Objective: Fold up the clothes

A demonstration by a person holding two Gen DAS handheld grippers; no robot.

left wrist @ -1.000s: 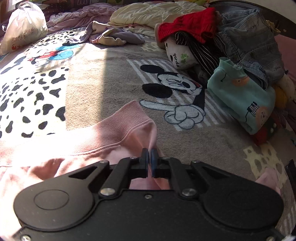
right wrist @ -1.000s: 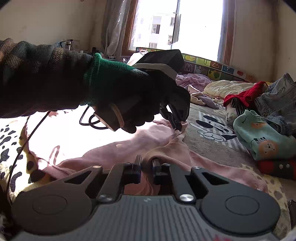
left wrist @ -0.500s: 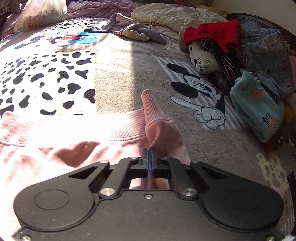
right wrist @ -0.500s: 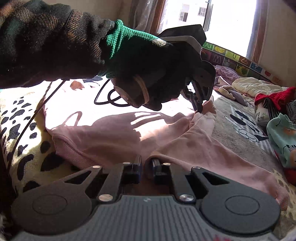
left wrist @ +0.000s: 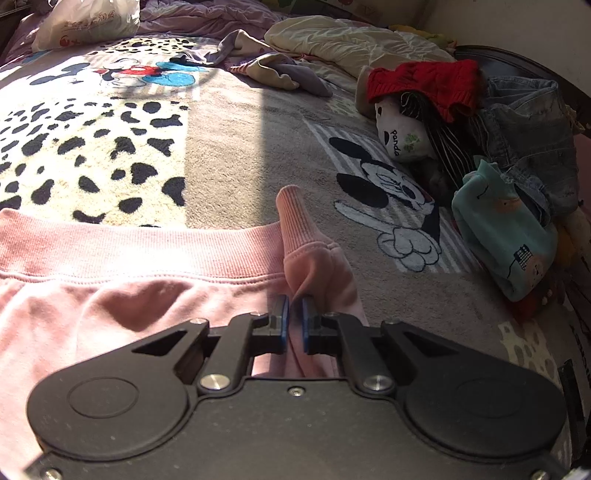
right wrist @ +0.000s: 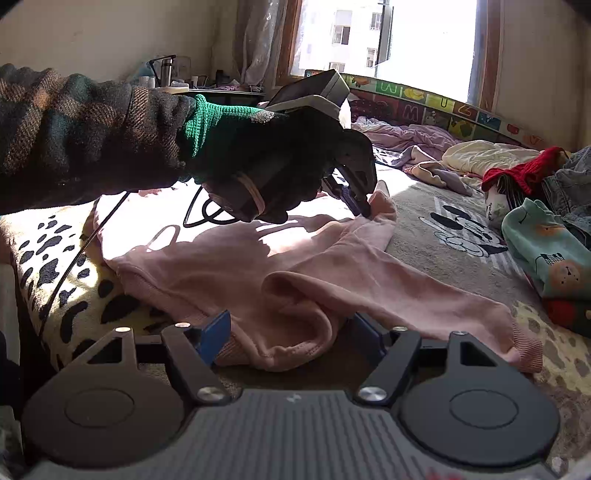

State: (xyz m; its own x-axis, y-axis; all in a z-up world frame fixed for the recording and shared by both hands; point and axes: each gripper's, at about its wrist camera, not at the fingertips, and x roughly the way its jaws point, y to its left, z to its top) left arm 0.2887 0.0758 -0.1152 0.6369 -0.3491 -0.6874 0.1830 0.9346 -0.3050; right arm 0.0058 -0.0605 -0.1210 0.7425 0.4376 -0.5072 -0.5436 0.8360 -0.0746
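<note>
A pink sweatshirt (left wrist: 129, 295) lies spread on the patterned blanket (left wrist: 229, 147). My left gripper (left wrist: 294, 317) is shut on a bunched fold at its ribbed hem, and the cuff-like end sticks up just beyond the pads. In the right wrist view a gloved hand (right wrist: 266, 166) holds that left gripper (right wrist: 364, 210) down on the sweatshirt's (right wrist: 221, 266) far corner. My right gripper (right wrist: 290, 336) is at the near edge with its jaws opening. A rolled fold of pink fabric lies loose between the blue pads (right wrist: 216, 332).
A clothes heap sits at the right: a teal printed garment (left wrist: 506, 236), denim (left wrist: 528, 136), a red knit (left wrist: 424, 85) and a panda plush (left wrist: 402, 136). A white plastic bag (left wrist: 85, 26) and cream bedding (left wrist: 351, 37) lie at the far end. A window (right wrist: 424, 44) is behind.
My right gripper's jaws have sprung apart and released the pink fold they pinched. Earlier, the left gripper carried the hem across and down, then stayed still.
</note>
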